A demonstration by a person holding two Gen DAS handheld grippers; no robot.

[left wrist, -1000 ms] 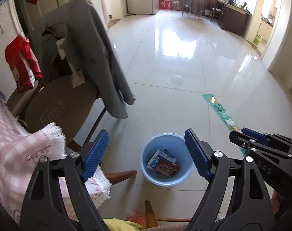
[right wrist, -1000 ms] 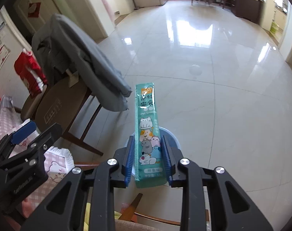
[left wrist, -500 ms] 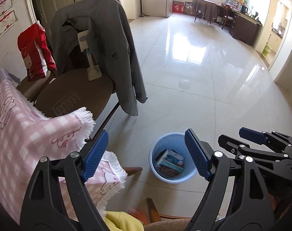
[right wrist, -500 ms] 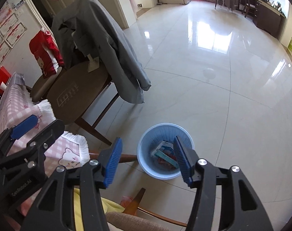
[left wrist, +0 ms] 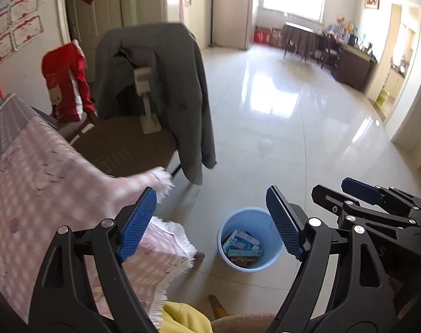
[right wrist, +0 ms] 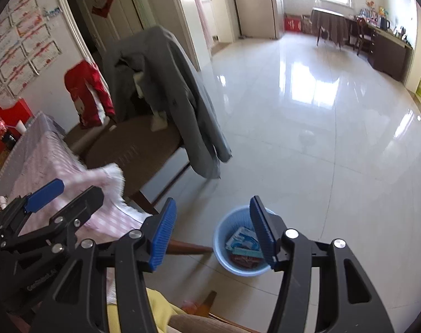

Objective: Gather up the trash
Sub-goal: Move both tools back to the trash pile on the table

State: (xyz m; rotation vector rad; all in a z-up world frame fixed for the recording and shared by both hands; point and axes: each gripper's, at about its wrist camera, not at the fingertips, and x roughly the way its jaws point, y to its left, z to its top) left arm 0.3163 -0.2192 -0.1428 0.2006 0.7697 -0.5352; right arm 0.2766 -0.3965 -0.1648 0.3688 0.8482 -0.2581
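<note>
Both tongs, left tongs (left wrist: 211, 222) and right tongs (right wrist: 213, 230), are angling downward, gaping empty above the upright round light-blue plastic bin (left wrist: 249, 240), its mouth facing up.

Only part of a white print, "GenRobot.AI", is legible on the black body of the left gripper (right wrist: 63, 194); the other writing is too blurred.

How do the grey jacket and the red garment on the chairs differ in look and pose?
The grey jacket is larger and plain, draped over the nearer chair's back, hem hanging past the seat. The red garment is smaller, carries a white cartoon print, and hangs on the farther chair. Both hang over chair backs.
</note>
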